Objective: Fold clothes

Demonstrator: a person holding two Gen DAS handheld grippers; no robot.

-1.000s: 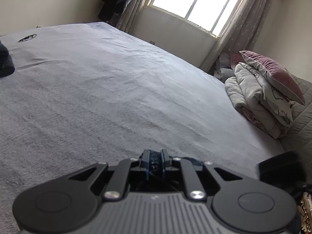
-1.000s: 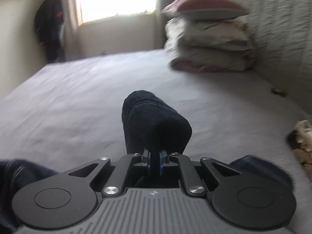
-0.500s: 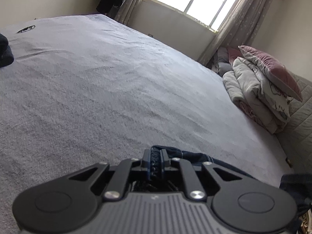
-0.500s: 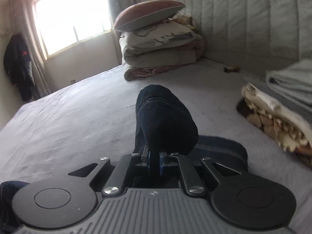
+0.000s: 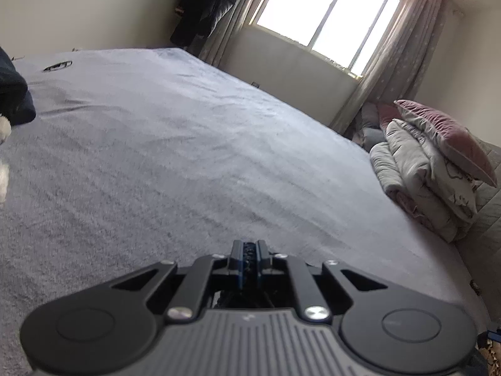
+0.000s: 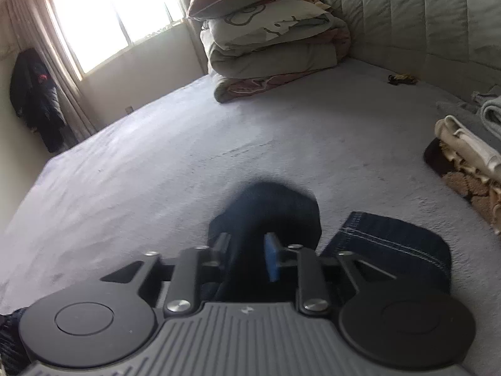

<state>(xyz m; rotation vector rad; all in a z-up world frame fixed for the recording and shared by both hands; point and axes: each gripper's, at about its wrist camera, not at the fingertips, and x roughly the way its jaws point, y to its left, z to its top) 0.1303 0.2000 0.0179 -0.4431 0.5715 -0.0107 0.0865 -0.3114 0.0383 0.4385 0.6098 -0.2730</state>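
Observation:
The dark blue jeans [image 6: 391, 244] lie on the grey bed [image 6: 188, 156]. A blurred fold of them [image 6: 272, 206] bulges up just beyond my right gripper [image 6: 247, 244]. Its jaws are opening: the blue pad [image 6: 271, 261] on the right finger shows bare, and the denim sits loosely between the fingers. In the left wrist view my left gripper [image 5: 249, 246] is shut on a thin bunch of the same dark denim, low over the bed [image 5: 188, 156]. The rest of the jeans is hidden under that gripper's body.
Folded quilts topped by a pink pillow [image 5: 432, 169] [image 6: 269, 40] are stacked by the padded headboard [image 6: 422, 15]. A pile of folded clothes [image 6: 463, 156] lies at the right edge. A dark garment [image 5: 12, 94] sits far left. A coat [image 5: 206, 0] hangs beside the window.
My right gripper's jaws have parted and the denim fold it pinched has sunk lower towards the bed, while the view swung towards the headboard. The left gripper stays shut in place.

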